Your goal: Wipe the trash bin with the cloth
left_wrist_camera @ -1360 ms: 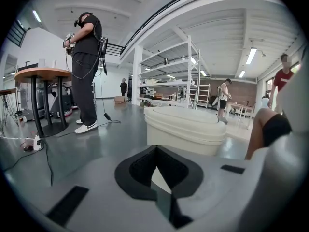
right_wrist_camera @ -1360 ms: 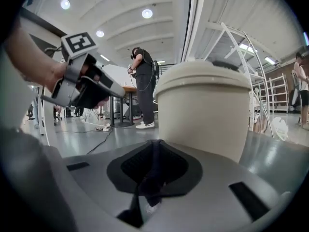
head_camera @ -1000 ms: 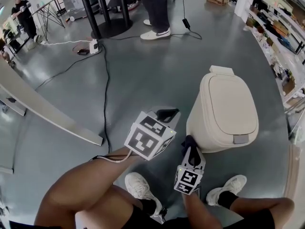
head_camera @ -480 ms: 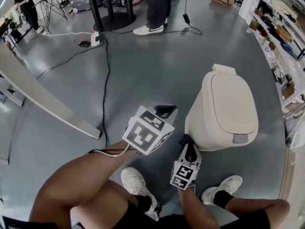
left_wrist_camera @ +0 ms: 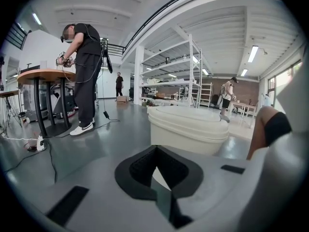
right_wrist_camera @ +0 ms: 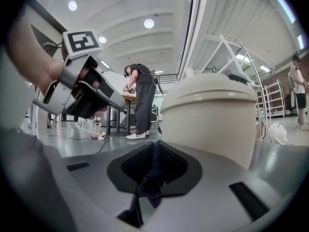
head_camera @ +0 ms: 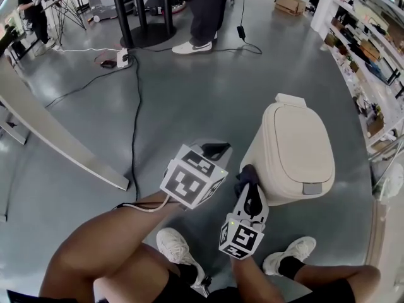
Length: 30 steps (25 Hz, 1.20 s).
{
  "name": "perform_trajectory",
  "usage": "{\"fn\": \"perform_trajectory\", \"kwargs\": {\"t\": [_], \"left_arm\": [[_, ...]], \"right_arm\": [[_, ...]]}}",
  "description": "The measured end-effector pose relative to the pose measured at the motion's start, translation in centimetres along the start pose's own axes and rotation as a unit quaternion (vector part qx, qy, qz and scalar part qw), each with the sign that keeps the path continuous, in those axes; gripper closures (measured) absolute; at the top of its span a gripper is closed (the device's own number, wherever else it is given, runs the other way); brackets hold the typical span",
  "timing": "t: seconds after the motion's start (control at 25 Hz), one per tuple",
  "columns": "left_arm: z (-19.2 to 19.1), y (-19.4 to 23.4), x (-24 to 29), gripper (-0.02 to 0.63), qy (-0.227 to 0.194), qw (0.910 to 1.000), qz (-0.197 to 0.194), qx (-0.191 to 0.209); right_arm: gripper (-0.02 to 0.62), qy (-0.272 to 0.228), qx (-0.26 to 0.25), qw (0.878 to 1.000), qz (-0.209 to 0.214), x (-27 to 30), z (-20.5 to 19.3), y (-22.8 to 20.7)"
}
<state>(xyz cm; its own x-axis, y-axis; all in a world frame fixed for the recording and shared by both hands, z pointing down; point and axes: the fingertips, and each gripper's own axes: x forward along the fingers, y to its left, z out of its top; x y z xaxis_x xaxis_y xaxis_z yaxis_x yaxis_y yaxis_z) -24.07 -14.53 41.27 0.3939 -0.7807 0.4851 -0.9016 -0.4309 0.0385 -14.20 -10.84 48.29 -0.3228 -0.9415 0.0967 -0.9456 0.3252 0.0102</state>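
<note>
Looking down from the head view, a cream plastic trash bin (head_camera: pixel 293 153) with its lid shut stands on the grey polished floor (head_camera: pixel 189 100), just ahead of the person's white shoes (head_camera: pixel 180 245). The right claw (head_camera: pixel 247 180) points at the bin's near side wall, below the lid rim. A dark cloth (head_camera: pixel 248 172) is bunched at its tip, right beside that wall; whether cloth meets plastic cannot be told. The left claw (head_camera: pixel 216 149) hovers just left of the bin, apart from it.

From the left gripper view, the left claw (left_wrist_camera: pixel 155 148) has its black pads closed together with nothing between them. The bin (left_wrist_camera: pixel 188 127) stands close ahead.

From the right gripper view, the right claw (right_wrist_camera: pixel 154 146) is pinched on the dark cloth (right_wrist_camera: pixel 150 178), a fold hanging down between the pads. The bin (right_wrist_camera: pixel 212 115) fills the right side, very near, and the left claw (right_wrist_camera: pixel 82 98) shows at the upper left.
</note>
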Motion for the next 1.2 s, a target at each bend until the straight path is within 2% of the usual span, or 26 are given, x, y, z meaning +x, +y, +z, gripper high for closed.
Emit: {"fn": "perform_trajectory", "kwargs": {"t": [0.32,0.52,0.68,1.2], "left_arm": [[0.1,0.7,-0.8,0.609,-0.008,0.9999,0.005,-0.009],[0.3,0.8,-0.8,0.609,-0.012,0.9999,0.005,-0.008],[0.3,0.7,-0.8,0.609,-0.013,0.9999,0.004,-0.010],[0.1,0.9,-0.7,0.609,-0.012,0.9999,0.004,-0.002]], "right_arm": [[0.545,-0.060,0.037,0.997,-0.026,1.1,5.5,1.0],[0.545,-0.066,0.049,0.996,-0.045,2.3,6.4,0.6],[0.545,-0.054,0.043,0.996,-0.055,2.9,5.4,0.5],[0.545,0.029,0.019,0.996,-0.077,4.4,-1.7,0.2]]}}
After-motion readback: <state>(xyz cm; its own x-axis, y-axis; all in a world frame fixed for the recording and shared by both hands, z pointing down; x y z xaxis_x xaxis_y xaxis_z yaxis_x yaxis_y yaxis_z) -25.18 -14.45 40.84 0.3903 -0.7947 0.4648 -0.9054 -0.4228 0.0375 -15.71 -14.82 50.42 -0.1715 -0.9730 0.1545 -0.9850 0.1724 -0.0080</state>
